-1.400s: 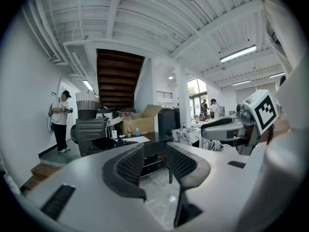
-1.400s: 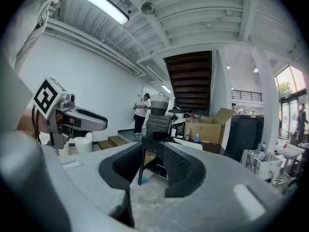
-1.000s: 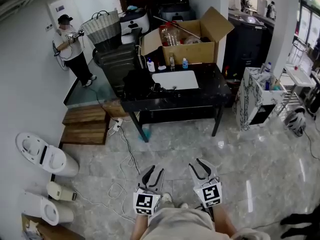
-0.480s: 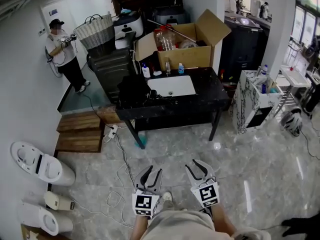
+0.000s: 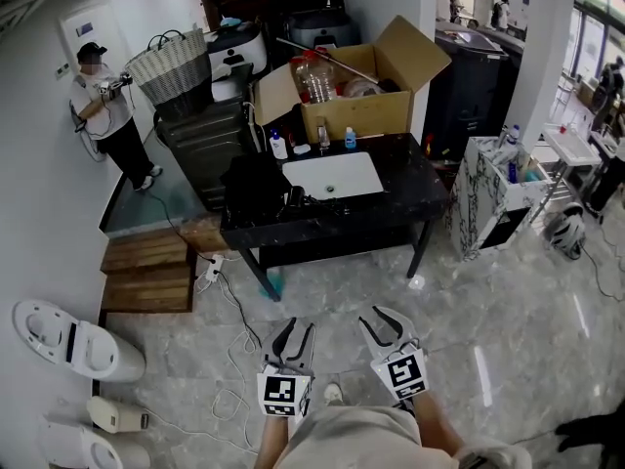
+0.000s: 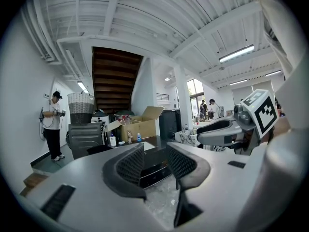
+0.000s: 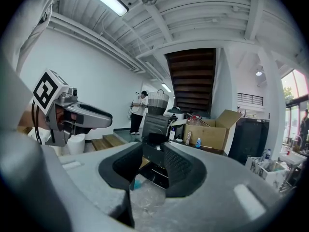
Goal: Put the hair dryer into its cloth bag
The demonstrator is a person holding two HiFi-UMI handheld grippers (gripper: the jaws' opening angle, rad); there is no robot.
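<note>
A black table (image 5: pixel 391 195) stands ahead across the marble floor. On it lies a flat white cloth (image 5: pixel 332 176), apparently the bag, beside a black heap (image 5: pixel 256 179). The hair dryer is too small to make out for sure. My left gripper (image 5: pixel 296 325) and right gripper (image 5: pixel 384 313) are held low, side by side, well short of the table, pointing at it. In the left gripper view my left gripper (image 6: pixel 154 151) has its pads drawn close with nothing between them. The right gripper (image 7: pixel 152 151) looks the same in its own view.
A cardboard box (image 5: pixel 361 106) and small bottles (image 5: pixel 278 147) stand at the table's back. Cables (image 5: pixel 234 311) trail over the floor ahead on the left. Wooden steps (image 5: pixel 146 272) and toilets (image 5: pixel 73 335) are at the left, a marble-patterned cabinet (image 5: pixel 488 198) at the right. A person (image 5: pixel 107 120) stands by the far wall.
The table and everything round it have drawn closer and lower in the head view. Both grippers have travelled forward together, jaws unchanged.
</note>
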